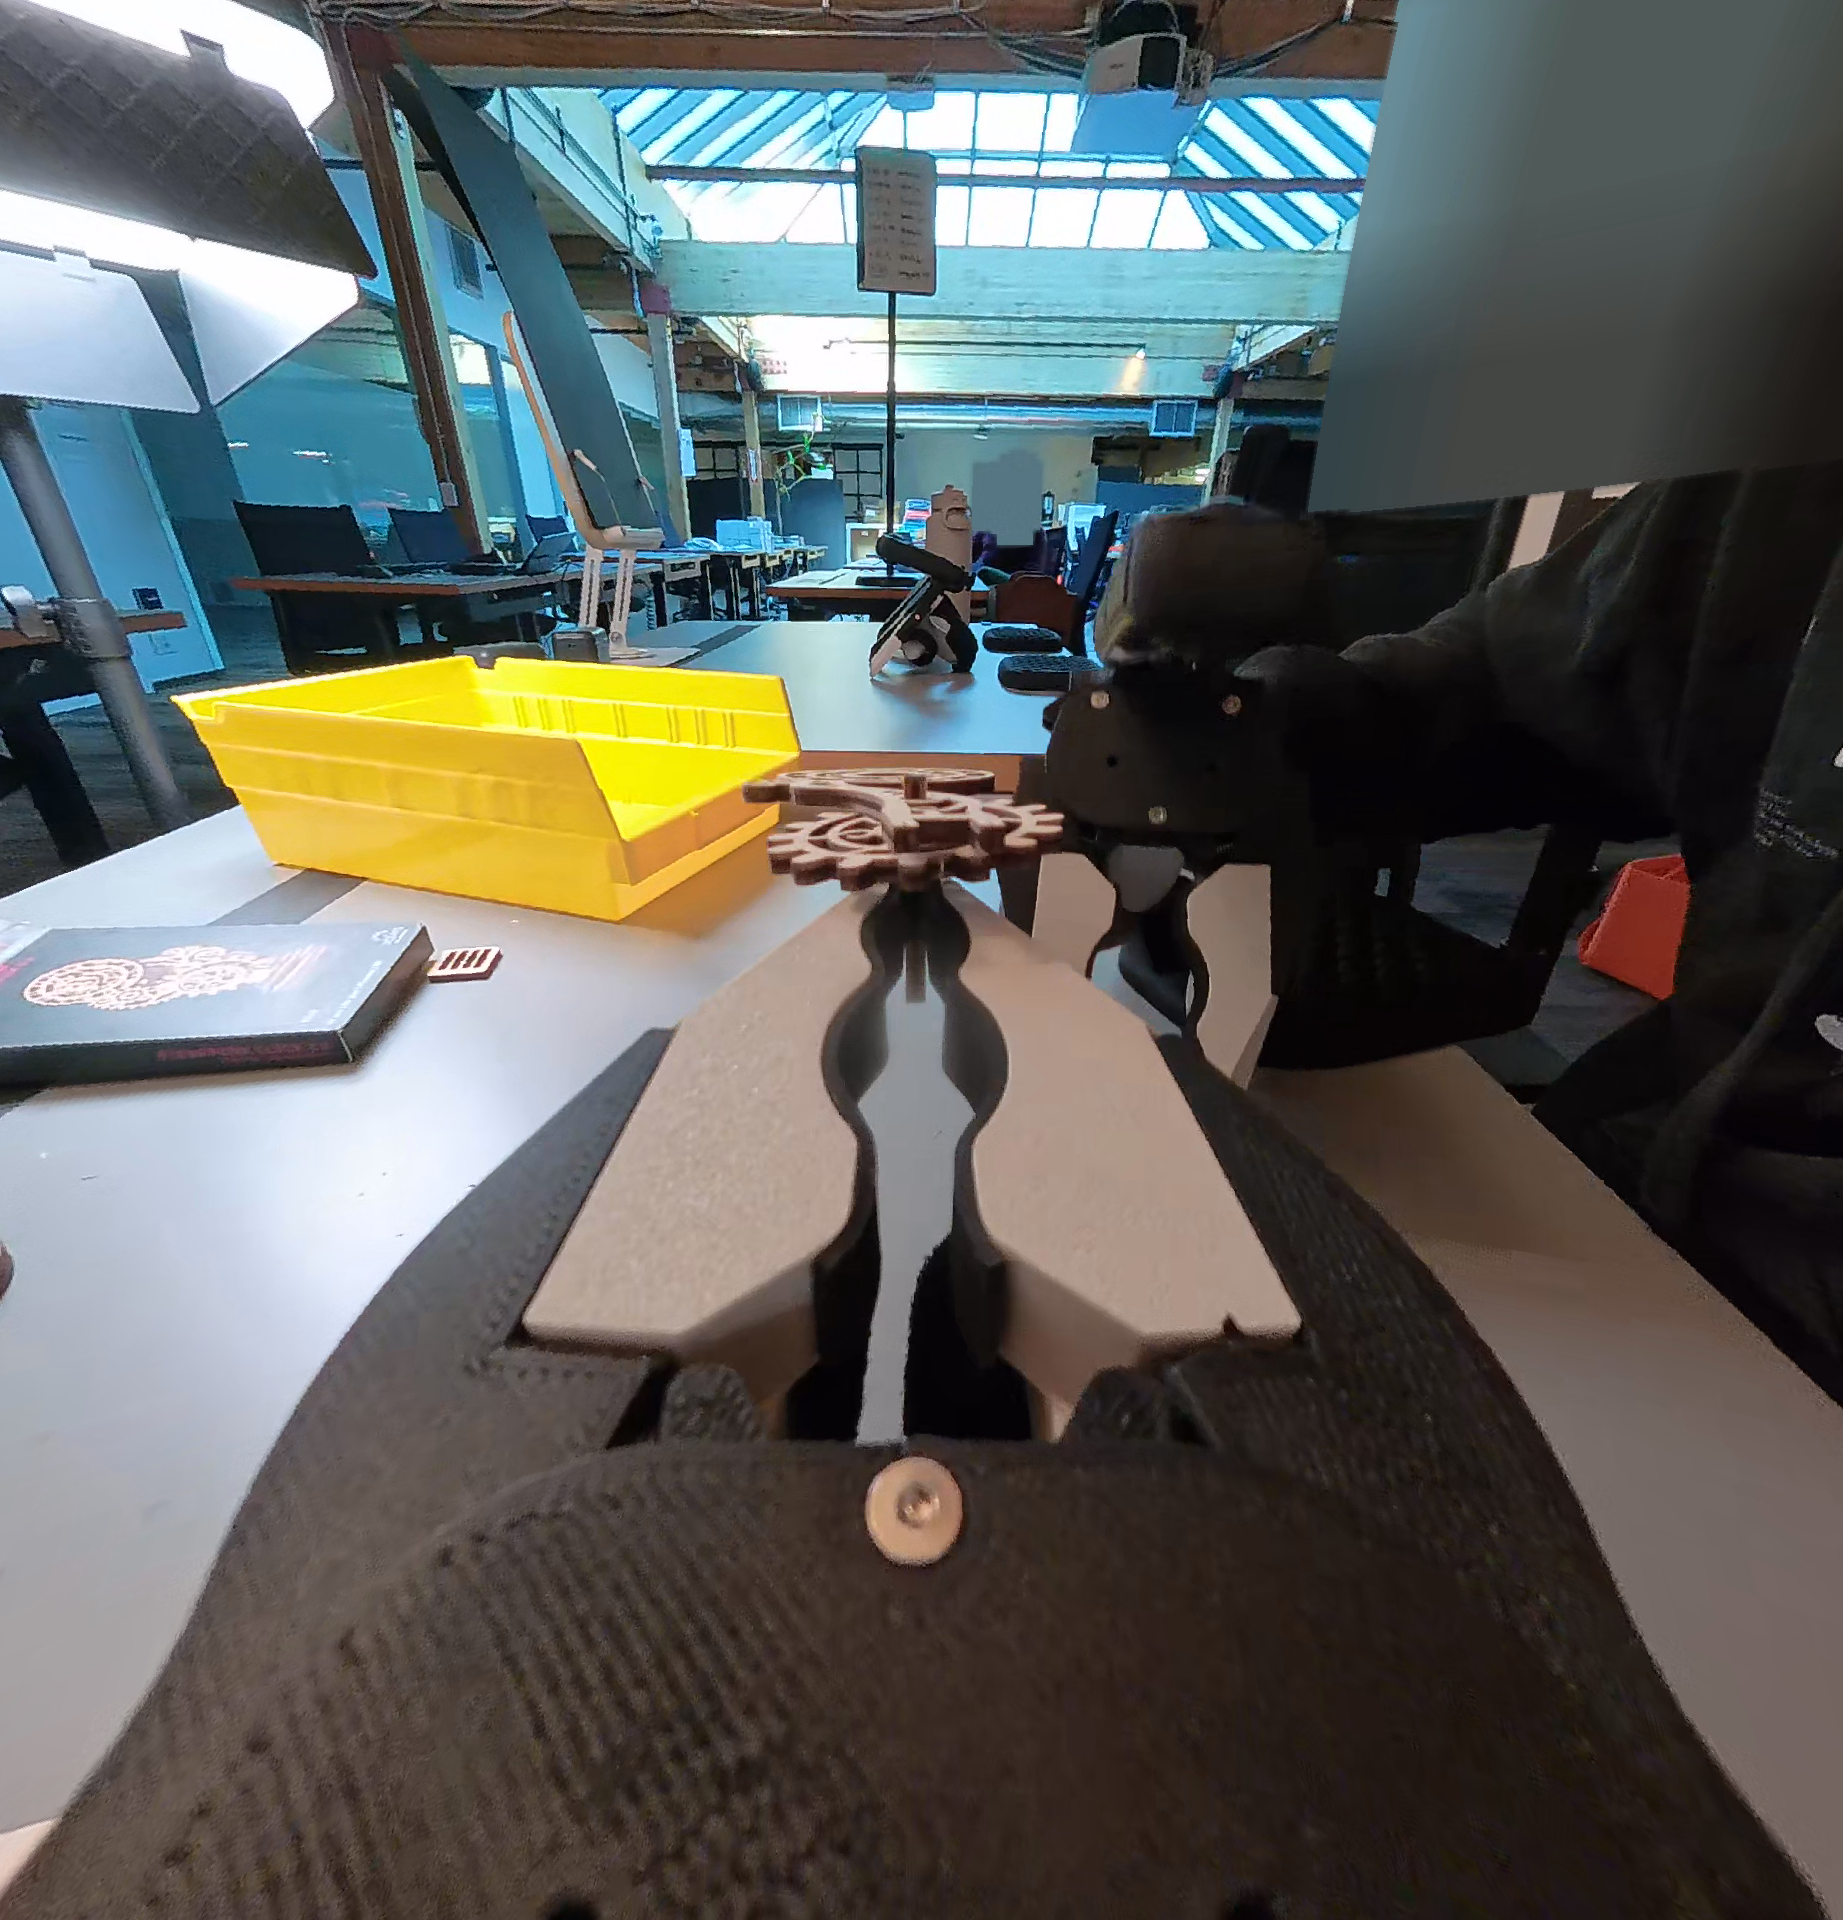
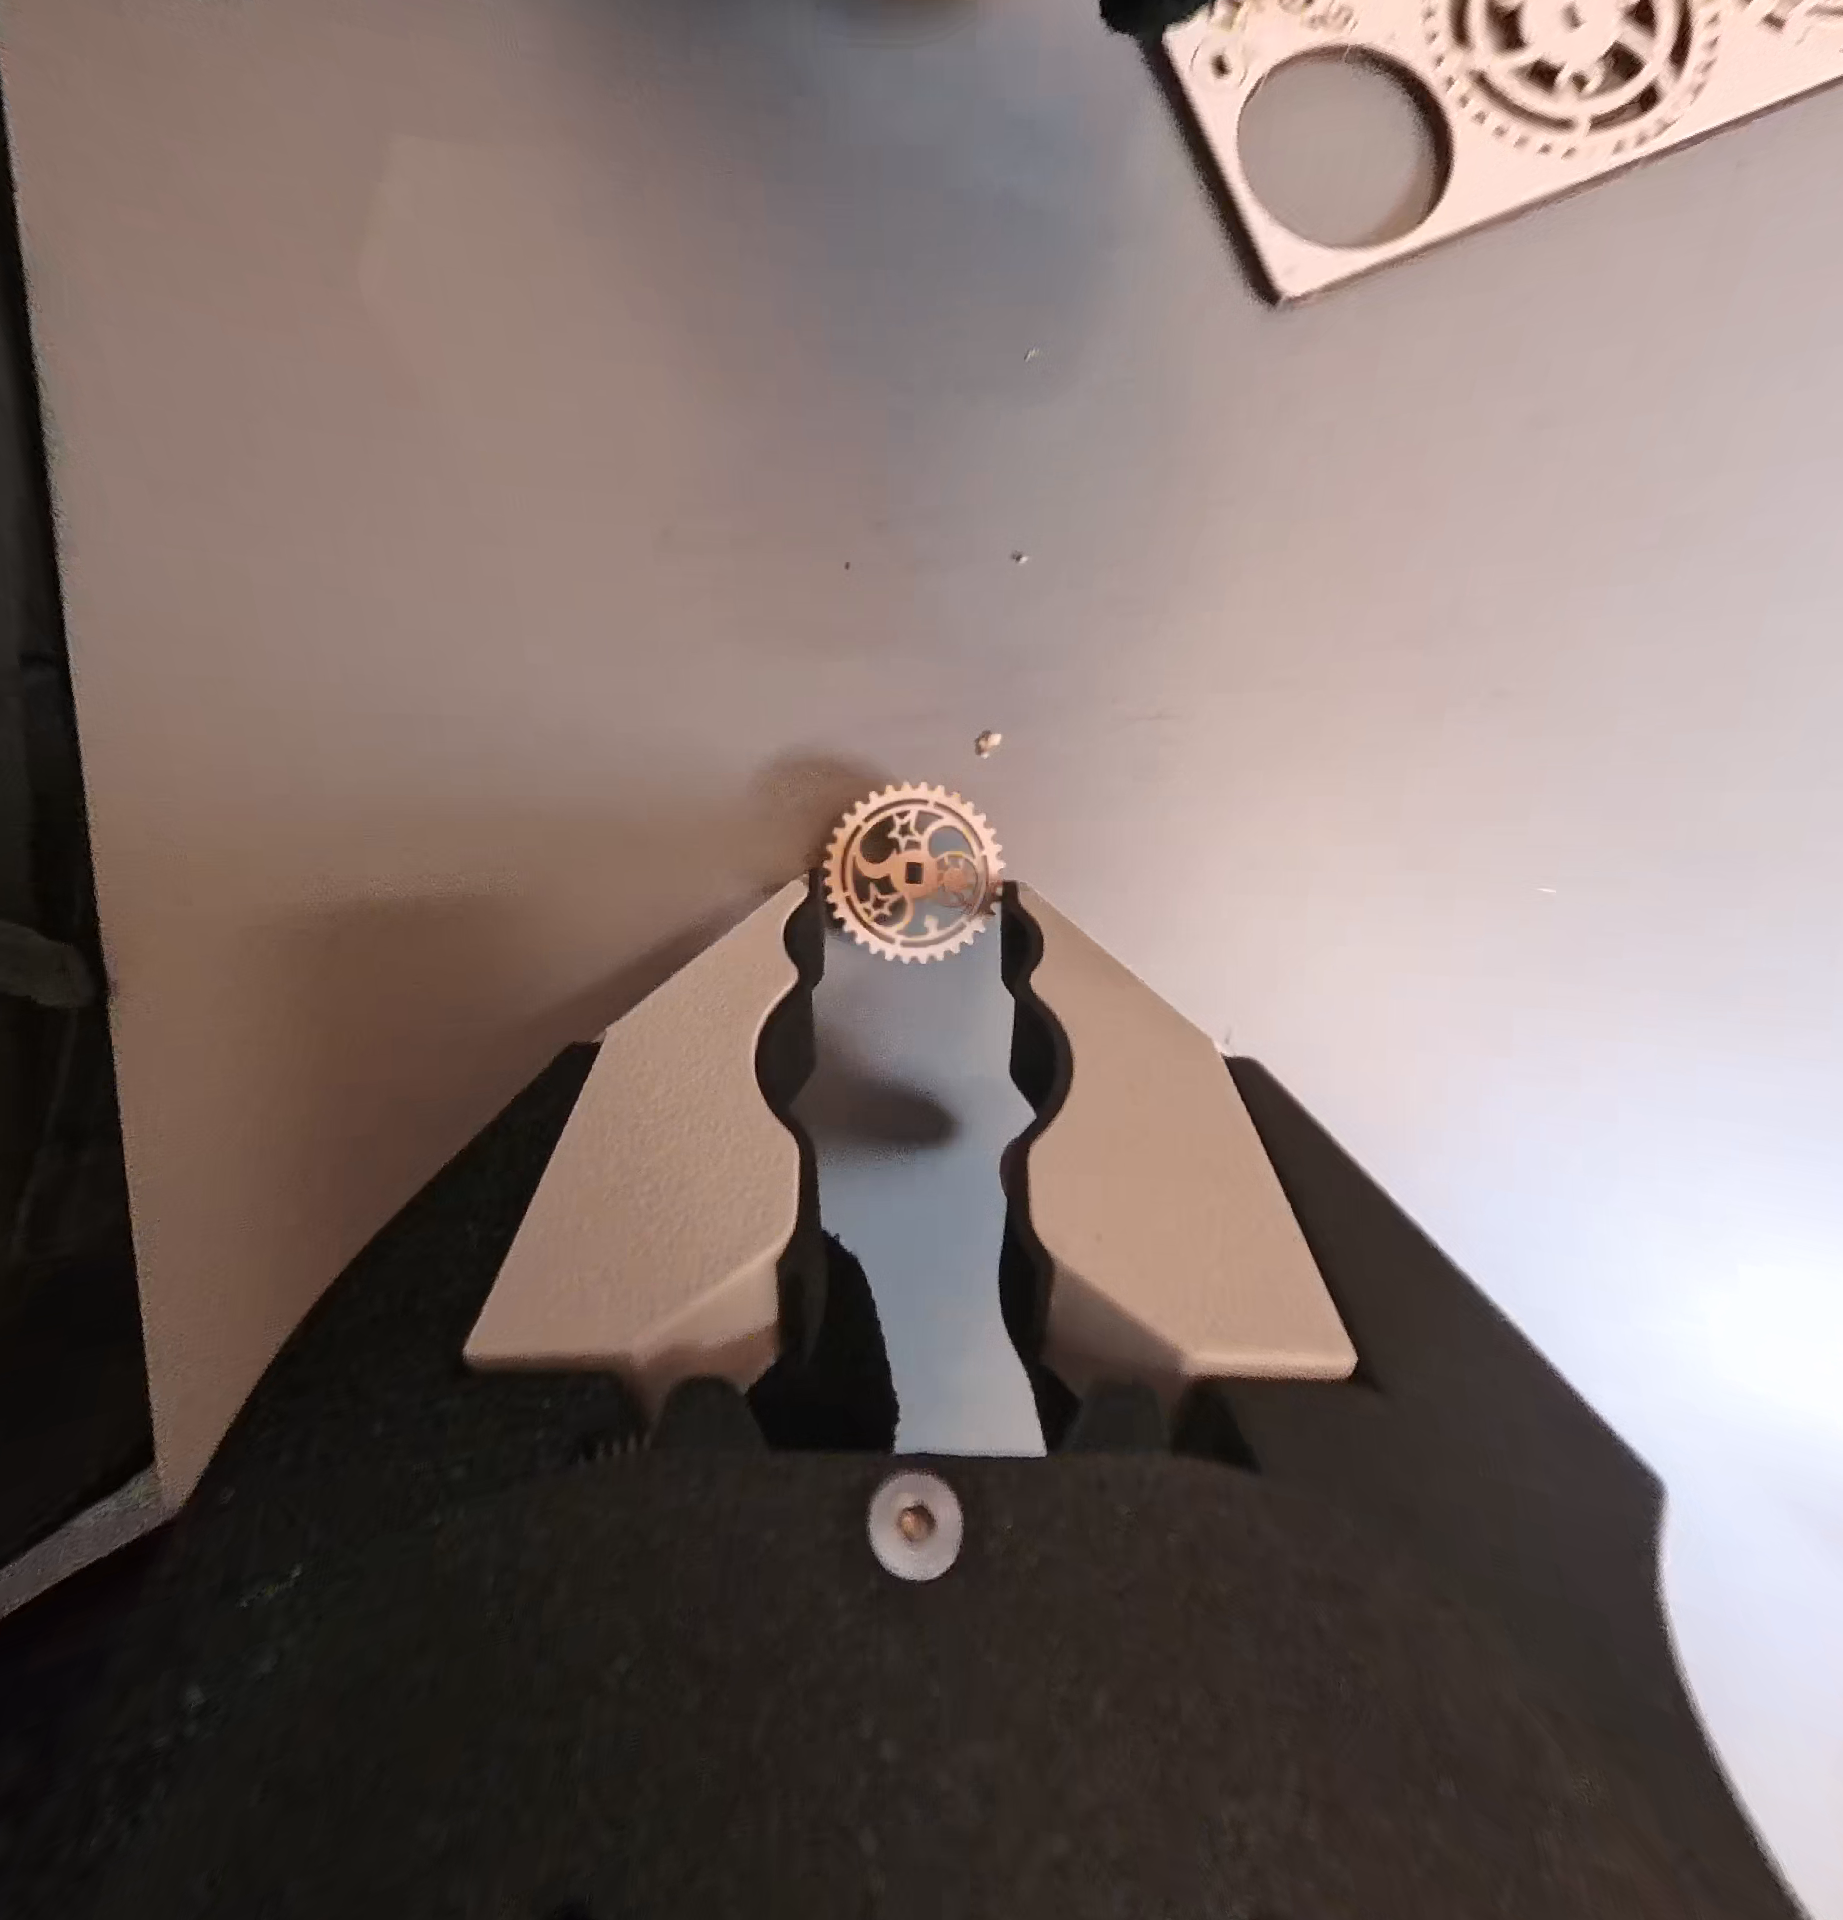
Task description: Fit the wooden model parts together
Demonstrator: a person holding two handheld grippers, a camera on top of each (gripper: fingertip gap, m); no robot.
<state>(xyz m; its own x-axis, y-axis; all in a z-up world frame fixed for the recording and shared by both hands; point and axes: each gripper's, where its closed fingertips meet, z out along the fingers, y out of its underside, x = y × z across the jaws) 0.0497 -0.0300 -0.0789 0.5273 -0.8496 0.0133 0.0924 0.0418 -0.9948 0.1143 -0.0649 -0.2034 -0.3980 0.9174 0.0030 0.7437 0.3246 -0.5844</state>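
On your counter (image 1: 273, 1195) a yellow bin (image 1: 501, 769) stood open. A dark flat box (image 1: 190, 997) lay near it. An orange container (image 1: 1634, 925) sat beyond the counter's edge, low on your right.

The dark brown gear assembly (image 1: 901, 831) is sitting flat and level, up off the desk, several toothed wheels stacked on a thin peg. The small pale gear (image 2: 915, 876) with cutout swirls is hanging upright, and the cut-out wooden sheet (image 2: 1519, 114) is lying flat.
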